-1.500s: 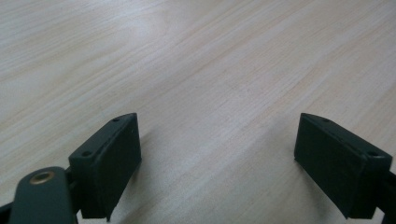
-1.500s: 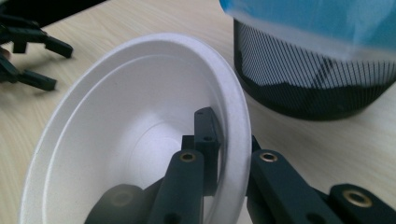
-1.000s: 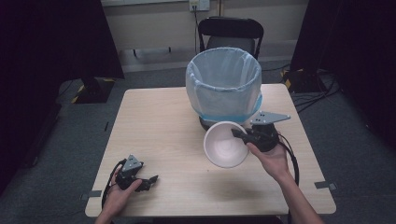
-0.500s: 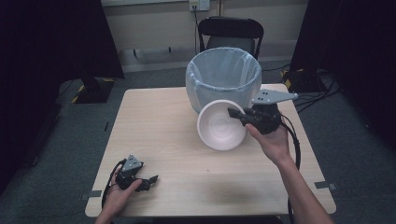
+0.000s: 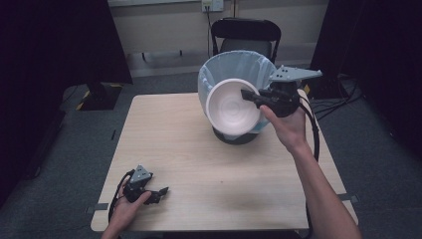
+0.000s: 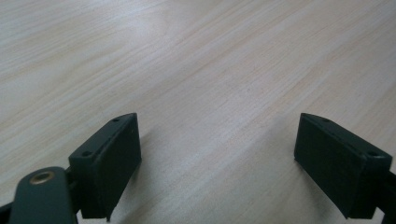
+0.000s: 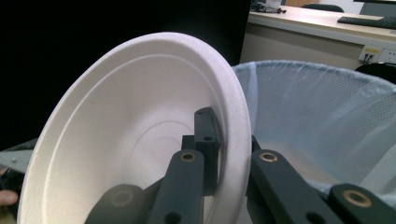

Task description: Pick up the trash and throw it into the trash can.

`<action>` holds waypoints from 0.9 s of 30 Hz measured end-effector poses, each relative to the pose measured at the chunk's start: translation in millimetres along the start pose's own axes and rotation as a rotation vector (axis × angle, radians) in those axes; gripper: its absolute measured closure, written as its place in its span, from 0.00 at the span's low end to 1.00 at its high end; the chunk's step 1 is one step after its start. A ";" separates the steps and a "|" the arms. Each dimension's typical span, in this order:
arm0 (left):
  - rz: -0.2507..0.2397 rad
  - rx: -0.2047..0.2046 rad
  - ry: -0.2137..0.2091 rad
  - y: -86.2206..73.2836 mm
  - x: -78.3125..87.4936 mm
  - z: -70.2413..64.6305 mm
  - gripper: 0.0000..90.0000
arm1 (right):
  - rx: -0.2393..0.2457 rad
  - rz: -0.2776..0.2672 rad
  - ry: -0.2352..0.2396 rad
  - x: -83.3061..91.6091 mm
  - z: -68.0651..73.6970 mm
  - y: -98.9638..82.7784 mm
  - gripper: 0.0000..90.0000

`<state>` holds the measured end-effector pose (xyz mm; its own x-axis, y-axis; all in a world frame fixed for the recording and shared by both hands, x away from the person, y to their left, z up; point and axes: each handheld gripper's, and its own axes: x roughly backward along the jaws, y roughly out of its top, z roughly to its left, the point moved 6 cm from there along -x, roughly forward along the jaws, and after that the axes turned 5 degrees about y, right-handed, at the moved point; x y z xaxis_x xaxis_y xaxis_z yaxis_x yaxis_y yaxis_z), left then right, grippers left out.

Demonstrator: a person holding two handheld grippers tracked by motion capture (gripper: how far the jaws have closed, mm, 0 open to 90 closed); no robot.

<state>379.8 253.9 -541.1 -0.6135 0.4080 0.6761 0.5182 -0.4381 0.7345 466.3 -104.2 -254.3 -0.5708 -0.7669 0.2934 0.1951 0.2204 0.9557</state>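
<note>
Raised right tool (image 5: 247, 94), bowl (image 5: 231, 107) tilted upright

Even overhead light on the table (image 5: 199, 149) (surroundings dim); close gripper views slightly soft.

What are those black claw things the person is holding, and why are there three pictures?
Those are grippers, hand tools with two black jaws that pinch. A person holds one in each hand. One picture comes from a camera up high; the other two come from small cameras riding on the grippers. The left gripper rests low on the wooden table, jaws wide apart, holding nothing. The right gripper pinches the rim of a white bowl, lifted and tipped on its side by a bin lined with a pale blue bag. A black chair stands behind the table.
</note>
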 end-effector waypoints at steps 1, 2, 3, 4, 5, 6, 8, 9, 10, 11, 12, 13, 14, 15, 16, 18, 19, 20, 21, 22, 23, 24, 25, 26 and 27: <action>0.000 0.000 0.000 0.0 0.0 0.0 0.16 | -0.009 -0.009 0.003 -1.6 -3.7 5.5 0.96; 0.000 0.000 0.000 0.0 0.0 0.0 0.16 | -0.012 -0.011 -0.003 -2.4 -6.7 8.1 0.96; 0.000 0.000 0.000 0.0 0.0 0.0 0.16 | -0.012 -0.011 -0.003 -2.4 -6.7 8.1 0.96; 0.000 0.000 0.000 0.0 0.0 0.0 0.16 | -0.020 -0.015 -0.006 -3.2 -10.1 10.7 0.96; 0.000 0.000 0.000 0.0 0.0 0.0 0.16 | -0.036 -0.022 -0.015 -5.0 -17.8 15.5 0.96; 0.000 0.000 0.000 0.0 0.0 0.0 0.16 | -0.036 -0.022 -0.015 -5.0 -17.8 15.5 0.96; 0.000 0.001 0.000 0.0 0.0 0.0 0.16 | -0.046 -0.024 -0.028 -7.0 -24.9 19.7 0.96; 0.000 0.000 0.000 0.0 0.0 0.0 0.16 | -0.050 -0.018 -0.044 -10.4 -31.8 22.8 0.96; 0.000 0.000 0.000 0.0 0.0 0.0 0.16 | -0.050 -0.018 -0.044 -10.4 -31.8 22.8 0.96; 0.000 0.001 0.000 0.0 0.0 0.0 0.16 | -0.054 -0.018 -0.050 -12.6 -35.4 23.9 0.96; 0.000 0.000 0.000 0.0 0.0 0.0 0.16 | -0.068 -0.017 -0.065 -17.1 -43.7 26.3 0.96; 0.000 0.001 0.000 0.0 0.0 0.0 0.16 | -0.068 -0.017 -0.065 -17.1 -43.7 26.3 0.96; 0.000 0.000 0.000 0.0 -0.1 0.0 0.16 | -0.083 -0.022 -0.061 -18.5 -46.7 27.3 0.96; 0.000 0.000 0.000 0.0 0.0 0.0 0.16 | -0.098 -0.029 -0.057 -19.9 -50.5 28.8 0.96; 0.000 0.000 0.000 0.0 0.0 0.0 0.16 | -0.102 -0.031 -0.071 -21.5 -54.4 30.3 0.96; 0.000 0.000 0.000 0.0 0.0 0.0 0.16 | -0.115 -0.025 -0.102 -27.1 -65.0 33.3 0.96; 0.000 0.000 0.000 0.0 0.0 0.0 0.16 | -0.115 -0.025 -0.102 -27.1 -65.0 33.3 0.96; 0.000 0.000 0.000 0.0 0.0 0.0 0.16 | -0.119 -0.019 -0.129 -30.9 -73.4 34.0 0.96; 0.000 0.001 0.000 0.0 0.0 0.0 0.16 | -0.124 -0.016 -0.135 -32.3 -76.7 33.8 0.96; 0.000 0.001 0.000 0.0 0.0 0.0 0.16 | -0.124 -0.016 -0.135 -32.3 -76.7 33.8 0.96; -0.001 0.001 0.000 0.0 0.0 0.0 0.16 | -0.136 -0.003 -0.163 -36.2 -86.3 32.3 0.96; -0.001 0.001 0.000 0.0 0.0 0.0 0.16 | -0.136 -0.003 -0.163 -36.2 -86.3 32.3 0.96; -0.001 0.001 0.000 0.0 0.0 0.0 0.16 | -0.149 0.010 -0.177 -39.5 -93.4 29.9 0.96; 0.000 0.000 0.000 0.0 0.0 0.0 0.16 | -0.147 0.020 -0.191 -41.0 -96.3 28.6 0.96; -0.004 0.006 0.000 0.2 -0.3 -0.4 0.16 | -0.145 0.034 -0.205 -42.4 -98.6 27.1 0.96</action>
<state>379.9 253.4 -541.1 -0.6157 0.4097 0.6731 0.5194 -0.4314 0.7376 574.5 -125.2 -243.2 -0.7086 -0.6194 0.3379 0.3205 0.1441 0.9362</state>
